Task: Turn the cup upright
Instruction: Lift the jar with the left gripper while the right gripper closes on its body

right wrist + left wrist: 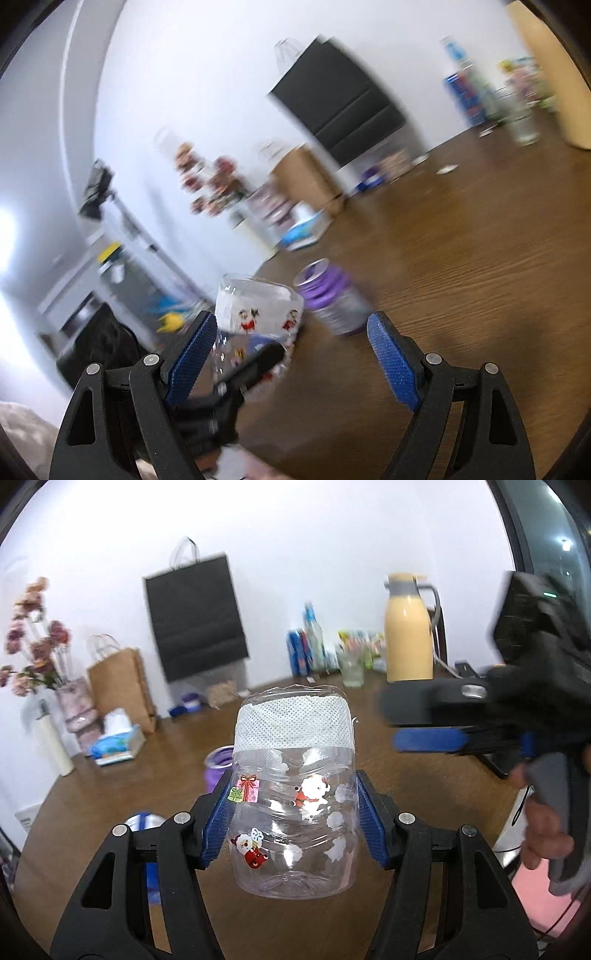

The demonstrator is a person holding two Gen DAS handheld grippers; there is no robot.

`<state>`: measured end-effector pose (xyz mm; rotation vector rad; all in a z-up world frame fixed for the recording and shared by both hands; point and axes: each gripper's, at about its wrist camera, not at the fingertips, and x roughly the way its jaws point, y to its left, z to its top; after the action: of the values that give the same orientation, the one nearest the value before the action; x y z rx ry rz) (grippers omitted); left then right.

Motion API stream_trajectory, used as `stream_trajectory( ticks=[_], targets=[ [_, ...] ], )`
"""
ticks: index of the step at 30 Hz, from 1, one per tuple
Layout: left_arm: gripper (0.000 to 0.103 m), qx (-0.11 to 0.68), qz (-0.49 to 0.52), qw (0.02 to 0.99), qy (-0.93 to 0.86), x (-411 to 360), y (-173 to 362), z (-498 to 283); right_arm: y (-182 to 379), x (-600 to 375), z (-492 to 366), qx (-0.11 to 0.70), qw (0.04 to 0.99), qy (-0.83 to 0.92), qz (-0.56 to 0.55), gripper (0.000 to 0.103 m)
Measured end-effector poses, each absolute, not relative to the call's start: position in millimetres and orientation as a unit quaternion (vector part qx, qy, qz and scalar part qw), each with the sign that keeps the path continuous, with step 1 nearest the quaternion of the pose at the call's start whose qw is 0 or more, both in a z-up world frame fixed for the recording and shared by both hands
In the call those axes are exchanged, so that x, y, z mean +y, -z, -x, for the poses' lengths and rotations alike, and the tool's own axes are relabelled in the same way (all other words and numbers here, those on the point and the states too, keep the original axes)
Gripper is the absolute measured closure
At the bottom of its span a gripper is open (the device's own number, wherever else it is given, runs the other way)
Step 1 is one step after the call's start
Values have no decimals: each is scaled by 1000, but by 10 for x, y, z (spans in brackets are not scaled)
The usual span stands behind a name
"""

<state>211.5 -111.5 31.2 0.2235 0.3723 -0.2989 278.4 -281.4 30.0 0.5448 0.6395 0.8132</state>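
Observation:
A clear plastic cup (295,794) with Christmas stickers and a white mesh band is held above the wooden table (406,812). My left gripper (293,819) is shut on its sides, blue pads against both walls. The cup's rim end points away from the camera and its base toward it. In the blurred right wrist view the cup (258,310) sits at the lower left, held by the left gripper's black fingers (255,365). My right gripper (291,354) is open and empty, to the right of the cup; it also shows in the left wrist view (428,723).
A purple cup (218,768) (332,295) lies on the table behind the clear cup. At the back stand a yellow thermos (408,627), a glass (351,668), bottles (310,642), a tissue box (118,746), paper bags (122,686) and a flower vase (75,705).

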Motion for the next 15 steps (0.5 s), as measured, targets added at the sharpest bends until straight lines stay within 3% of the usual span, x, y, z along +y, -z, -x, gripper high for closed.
stream_trajectory(
  ticks=[3,11,13,15],
  targets=[
    [45,146,-108,975,125,-947,-297,-1824,-304,-2400,-2762,325,815,-419,-234,9],
    [45,126,-84,977,153,-694,-177,-1446,-326,-1830,-2532,352,783,-470,-204,10],
    [45,125,-75,977,155,-661,-149,-1380,-345,-1768,-2475,354,790,-463,-190,34],
    [45,132,-59,976,160,-626,-115,-1398,-314,-1729,-2470,364,791,-454,-188,35]
  ],
)
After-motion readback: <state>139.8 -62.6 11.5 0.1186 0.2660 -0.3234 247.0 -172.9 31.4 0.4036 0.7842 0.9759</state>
